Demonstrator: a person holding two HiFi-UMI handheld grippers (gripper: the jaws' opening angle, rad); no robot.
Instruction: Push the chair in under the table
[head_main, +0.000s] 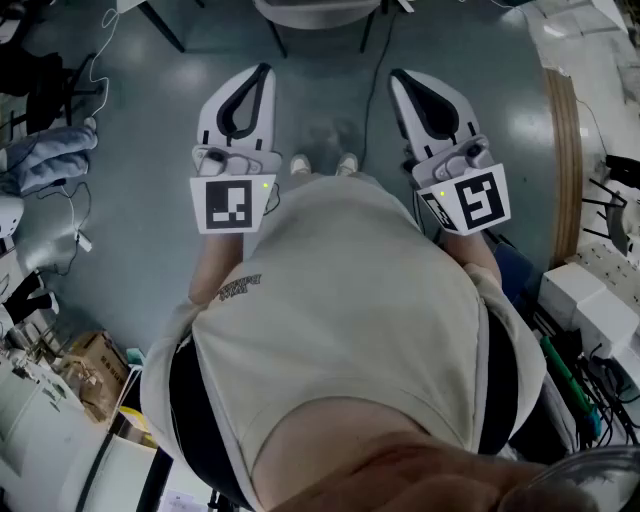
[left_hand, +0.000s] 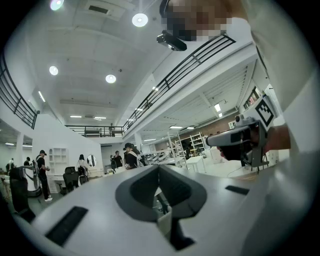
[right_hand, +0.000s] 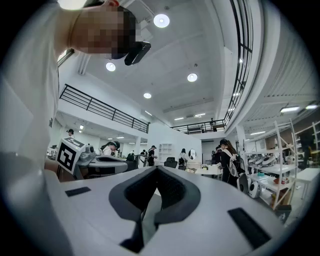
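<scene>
Grey floor (head_main: 130, 230), busy hall: left gripper (head_main: 262, 75) and right gripper (head_main: 398, 78) level, jaws pressed together, empty; an off-centre shove could skew the chair (head_main: 315, 10).

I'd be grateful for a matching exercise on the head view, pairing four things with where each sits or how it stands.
Things:
1. left gripper
2. shoes
3. blue cloth
4. cardboard box

Place or state:
A. near the lower left corner
B. jaws together, nothing held
C. between the left gripper and the right gripper
D. at the left edge, upper half

Pairs: 1-B, 2-C, 3-D, 4-A
</scene>
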